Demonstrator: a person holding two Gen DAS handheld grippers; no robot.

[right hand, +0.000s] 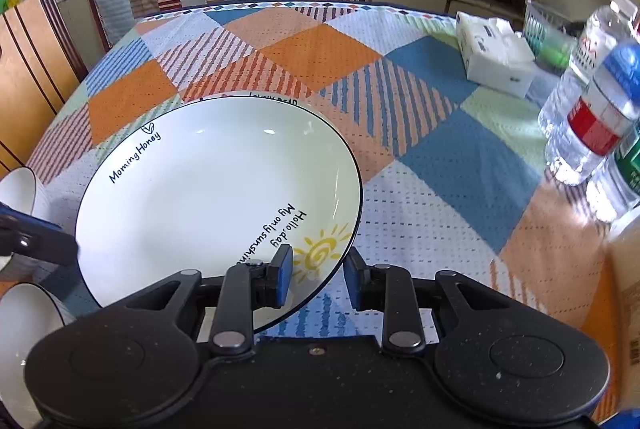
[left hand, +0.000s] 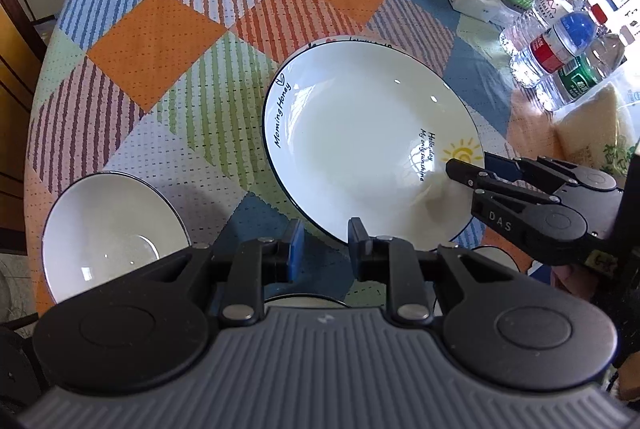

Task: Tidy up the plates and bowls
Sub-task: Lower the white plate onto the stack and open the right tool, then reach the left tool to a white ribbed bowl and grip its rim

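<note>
Stacking looked part done. Carried everything on a table (left hand: 160,41) draped in an orange, blue and striped patchwork cloth.

Kept, near the middle of that table, a large white ceramic plate with a dark blue rim and a yellow sun (left hand: 360,133). Lay flat on a second plate of the same kind (left hand: 360,38), of which only a lettered far edge showed. Judged so placed to build one pile of plates.

Left the white ceramic bowls with dark rims apart from that pile. Stood one bowl (left hand: 116,229) upright near the plate, at the table's near left; hid further rims partly under the left gripper (left hand: 324,233). Probably kept aside for a stack of their own.

Held the right gripper (right hand: 318,269) tilted steeply down at the sun edge of the top plate, fingers astride the rim: one pad (right hand: 285,275) above the inner face, the other outside, over the cloth. Stood partly open, pads clear of the china, nothing gripped.

Pointed the left gripper steeply down as well, over the cloth by the plate's near rim. Kept its fingers a narrow gap apart, with nothing between them.
</note>
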